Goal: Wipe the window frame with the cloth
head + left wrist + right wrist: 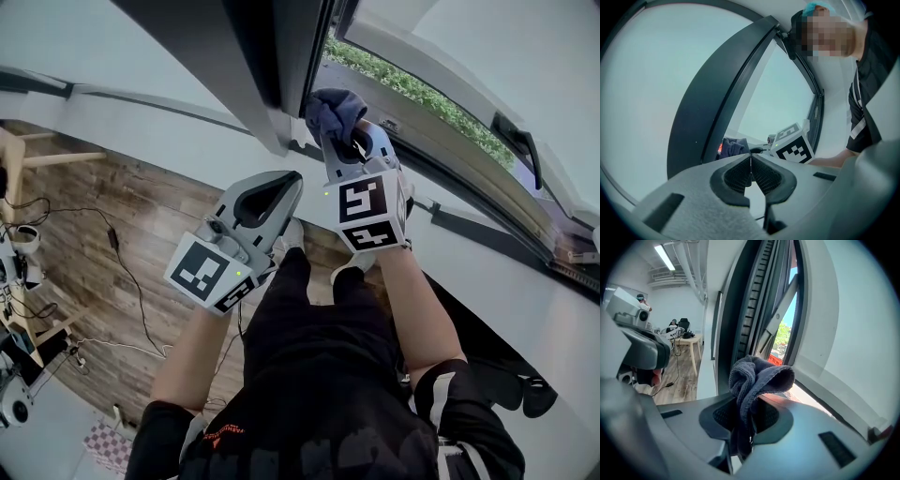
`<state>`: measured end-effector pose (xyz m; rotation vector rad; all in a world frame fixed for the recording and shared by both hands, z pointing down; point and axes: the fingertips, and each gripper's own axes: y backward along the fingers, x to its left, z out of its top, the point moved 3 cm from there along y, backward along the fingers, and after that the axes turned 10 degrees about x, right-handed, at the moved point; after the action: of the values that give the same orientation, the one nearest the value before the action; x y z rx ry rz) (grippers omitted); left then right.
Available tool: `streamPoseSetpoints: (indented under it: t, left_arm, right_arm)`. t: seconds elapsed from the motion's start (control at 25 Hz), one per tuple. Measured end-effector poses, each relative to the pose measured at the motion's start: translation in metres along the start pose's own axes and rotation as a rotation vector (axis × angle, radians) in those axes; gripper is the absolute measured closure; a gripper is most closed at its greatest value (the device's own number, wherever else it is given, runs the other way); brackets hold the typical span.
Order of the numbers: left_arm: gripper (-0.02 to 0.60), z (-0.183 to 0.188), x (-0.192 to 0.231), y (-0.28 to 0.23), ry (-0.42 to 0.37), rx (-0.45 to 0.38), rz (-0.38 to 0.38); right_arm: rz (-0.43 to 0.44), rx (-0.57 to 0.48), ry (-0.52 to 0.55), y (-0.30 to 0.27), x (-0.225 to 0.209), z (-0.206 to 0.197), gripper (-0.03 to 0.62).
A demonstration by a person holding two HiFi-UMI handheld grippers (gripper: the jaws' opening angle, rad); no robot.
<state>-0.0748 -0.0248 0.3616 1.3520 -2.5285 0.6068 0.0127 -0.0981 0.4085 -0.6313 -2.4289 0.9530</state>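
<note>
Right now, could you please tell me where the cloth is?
In the head view the cloth sits top centre, pinched in the right gripper, close by the dark window frame.

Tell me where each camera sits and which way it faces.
Head view: on the head, steeply down at left gripper, right gripper, window frame; forearms, torso show.
Left gripper view: on left gripper, along shut jaws toward the frame; forearm shows.
Right gripper view: on right gripper, along jaws clamping the cloth toward the frame.
Shared: cloth in all three.
</note>
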Motion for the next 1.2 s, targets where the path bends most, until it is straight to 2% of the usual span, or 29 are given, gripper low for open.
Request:
streamPoseSetpoints:
  t: [0.68,1.2]
  left_arm:
    - [0.56,0.006,-0.039,-0.034,-0.036,0.022,-0.076]
    - [0.56,0.006,-0.079,-0.06,-0.07,0.043,-0.135]
  right_arm:
    - [-0.043,0.021,-0.052,0.031,-0.031,-0.039,0.536]
    - [-0.092,0.043,-0.118,0.064,-0.06,-0.084,0.536]
